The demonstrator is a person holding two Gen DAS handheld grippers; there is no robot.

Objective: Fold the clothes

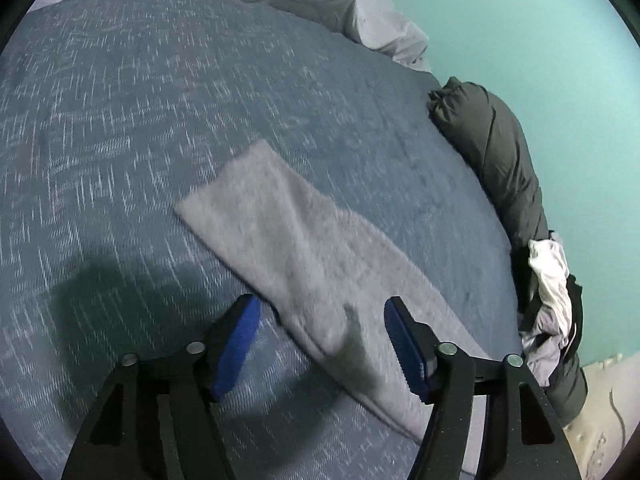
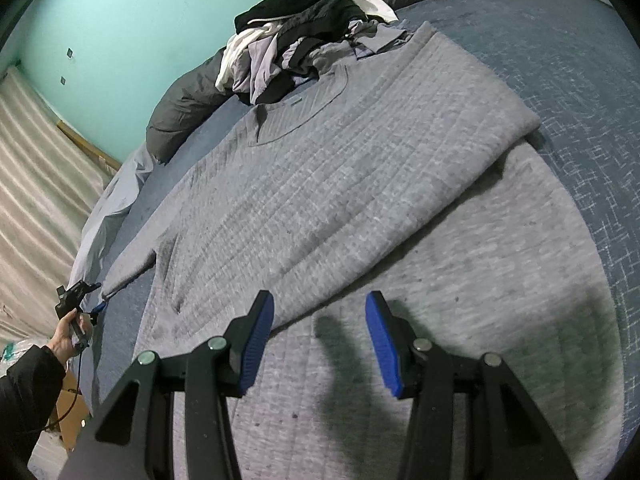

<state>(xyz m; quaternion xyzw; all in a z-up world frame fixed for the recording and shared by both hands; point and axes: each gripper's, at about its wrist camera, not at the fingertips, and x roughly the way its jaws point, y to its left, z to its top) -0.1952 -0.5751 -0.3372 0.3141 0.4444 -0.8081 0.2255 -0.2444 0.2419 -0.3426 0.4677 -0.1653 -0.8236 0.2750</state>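
Blue bedspread (image 1: pixel 120 120): grey sweater (image 2: pixel 320 184) flat, sleeve (image 1: pixel 288 240) ahead of left gripper (image 1: pixel 322 344), hem under right gripper (image 2: pixel 320 340); both released, empty.

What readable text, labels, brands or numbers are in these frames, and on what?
None can be read.
Grey sweater: small dark tag at the neckline, too small to read.
Wall: two small square marks, no legible text.
Neither gripper, left or right, shows markings.
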